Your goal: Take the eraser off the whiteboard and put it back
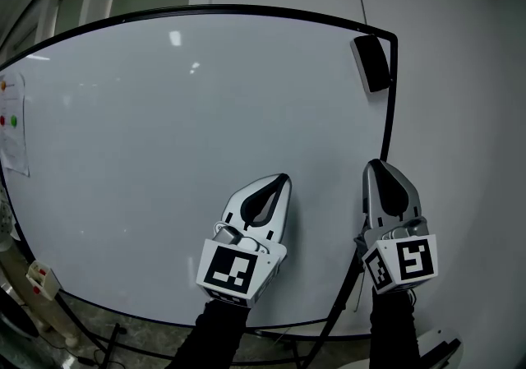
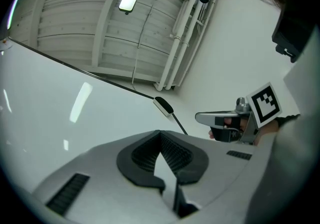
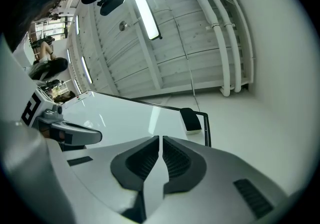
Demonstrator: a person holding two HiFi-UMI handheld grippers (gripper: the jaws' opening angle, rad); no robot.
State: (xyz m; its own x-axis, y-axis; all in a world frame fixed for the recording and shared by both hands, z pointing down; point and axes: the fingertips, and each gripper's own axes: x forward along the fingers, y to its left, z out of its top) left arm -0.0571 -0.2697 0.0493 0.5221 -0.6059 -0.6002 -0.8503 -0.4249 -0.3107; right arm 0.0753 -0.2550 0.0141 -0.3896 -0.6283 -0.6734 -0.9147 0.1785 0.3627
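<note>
A black eraser [image 1: 371, 63] clings to the top right corner of the whiteboard [image 1: 164, 154]; it also shows as a small dark block in the left gripper view [image 2: 162, 106] and the right gripper view [image 3: 190, 119]. My left gripper [image 1: 280, 180] is raised in front of the board's lower middle, shut and empty, well below and left of the eraser. My right gripper [image 1: 374, 165] is at the board's right edge, directly below the eraser, shut with nothing between its fingers. Each gripper's own view shows its jaw tips together, left [image 2: 160, 133] and right [image 3: 161, 139].
A sheet of paper [image 1: 12, 125] with red and green magnets hangs at the board's left edge. A power strip [image 1: 41, 277] lies low on the left by the stand's legs. White wall lies to the right of the board frame [image 1: 393, 88].
</note>
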